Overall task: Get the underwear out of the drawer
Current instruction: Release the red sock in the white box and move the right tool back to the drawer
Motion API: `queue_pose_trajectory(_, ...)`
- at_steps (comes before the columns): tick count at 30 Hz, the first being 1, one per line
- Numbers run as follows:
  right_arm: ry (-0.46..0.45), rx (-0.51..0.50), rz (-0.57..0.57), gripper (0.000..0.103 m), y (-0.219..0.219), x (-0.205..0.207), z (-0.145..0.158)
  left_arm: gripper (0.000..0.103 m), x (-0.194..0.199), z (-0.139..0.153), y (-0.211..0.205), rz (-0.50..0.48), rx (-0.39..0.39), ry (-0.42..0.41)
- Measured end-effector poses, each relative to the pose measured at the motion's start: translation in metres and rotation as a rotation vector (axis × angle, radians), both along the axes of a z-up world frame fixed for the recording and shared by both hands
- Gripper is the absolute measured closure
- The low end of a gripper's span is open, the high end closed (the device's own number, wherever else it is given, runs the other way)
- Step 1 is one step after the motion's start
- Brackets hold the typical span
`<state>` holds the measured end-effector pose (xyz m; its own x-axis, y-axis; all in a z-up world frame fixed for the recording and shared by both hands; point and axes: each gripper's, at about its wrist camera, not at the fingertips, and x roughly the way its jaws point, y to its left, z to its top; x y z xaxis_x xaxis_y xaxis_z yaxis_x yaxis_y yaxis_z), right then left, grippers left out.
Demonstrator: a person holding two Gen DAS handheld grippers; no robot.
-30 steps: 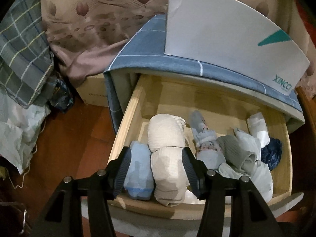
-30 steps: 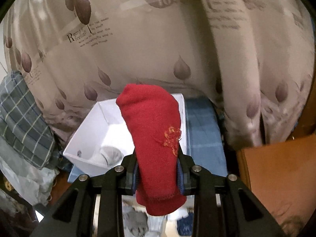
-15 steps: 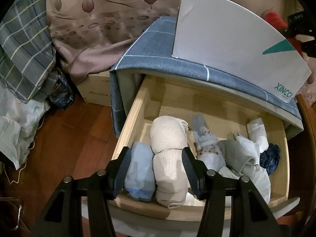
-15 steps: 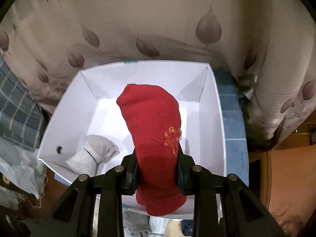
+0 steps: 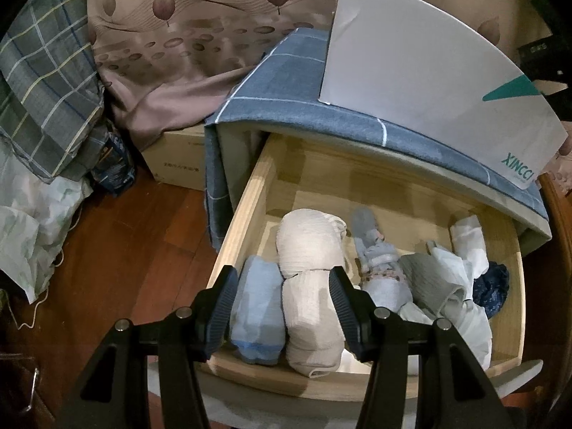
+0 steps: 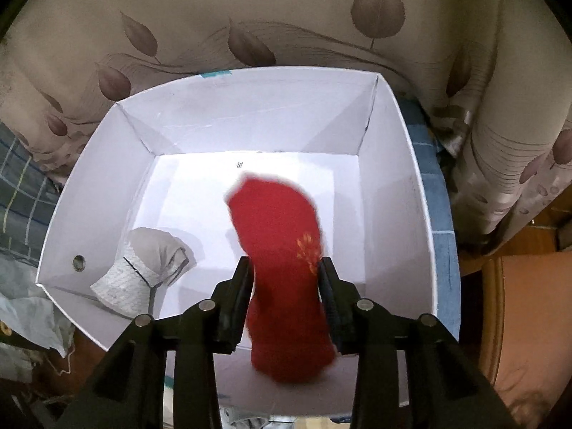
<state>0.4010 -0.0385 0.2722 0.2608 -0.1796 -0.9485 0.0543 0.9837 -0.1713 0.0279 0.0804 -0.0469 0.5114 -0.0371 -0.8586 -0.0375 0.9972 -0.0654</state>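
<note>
Right gripper opening, red underwear between jaws, over white box

The left hand-held gripper points steeply downward, its two black arms running up from the bottom edge of its own view. Its ribbed fingers stand well apart, parted about halfway, and nothing is pressed between them.

The right hand-held gripper also points steeply down, more nearly straight down than the left. Its jaws are opening: the two dark pads stand a little apart with a red sock between them, blurred, the left pad showing a thin gap from the cloth.
</note>
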Motion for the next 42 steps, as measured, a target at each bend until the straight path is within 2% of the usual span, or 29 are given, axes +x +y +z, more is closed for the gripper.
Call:
queue_pose_trajectory(3, -0.02, 0.009, 0.02, 0.061, 0.004, -0.005, 0.014, 0.049, 0.001, -0.001, 0.001, 0.001, 0.004, 0.005)
queue_pose_trajectory(8, -0.044, 0.03, 0.062, 0.061, 0.011, -0.027, 0.044, 0.049, 0.002, -0.002, 0.002, 0.001, 0.001, 0.016)
queue_pose_trajectory(12, -0.048, 0.057, 0.074, 0.061, 0.008, -0.064, 0.061, 0.049, 0.003, -0.004, 0.002, 0.003, -0.003, 0.025)
queue_pose_trajectory(18, -0.006, 0.06, 0.073, 0.061, -0.006, -0.122, 0.061, 0.049, 0.004, -0.007, 0.001, -0.009, 0.0, 0.049)
queue_pose_trajectory(24, 0.129, 0.029, 0.028, 0.061, -0.037, -0.164, 0.014, 0.049, 0.005, -0.009, 0.001, -0.013, -0.005, 0.06)
queue_pose_trajectory(30, 0.251, 0.062, 0.007, 0.06, -0.06, -0.176, -0.034, 0.049, 0.007, -0.011, 0.001, -0.013, -0.011, 0.069)
queue_pose_trajectory(31, 0.267, 0.065, 0.014, 0.059, -0.062, -0.175, -0.041, 0.049, 0.007, -0.011, 0.002, -0.01, -0.012, 0.069)
queue_pose_trajectory(33, 0.302, 0.067, 0.038, 0.048, -0.065, -0.172, -0.054, 0.049, 0.007, -0.011, 0.003, -0.006, -0.02, 0.07)
queue_pose_trajectory(39, 0.375, -0.014, 0.148, 0.044, -0.065, -0.16, -0.086, 0.049, 0.008, -0.013, 0.004, 0.001, -0.033, 0.079)
queue_pose_trajectory(42, 0.421, -0.057, 0.225, 0.038, -0.062, -0.156, -0.099, 0.049, 0.009, -0.014, 0.004, 0.005, -0.037, 0.084)
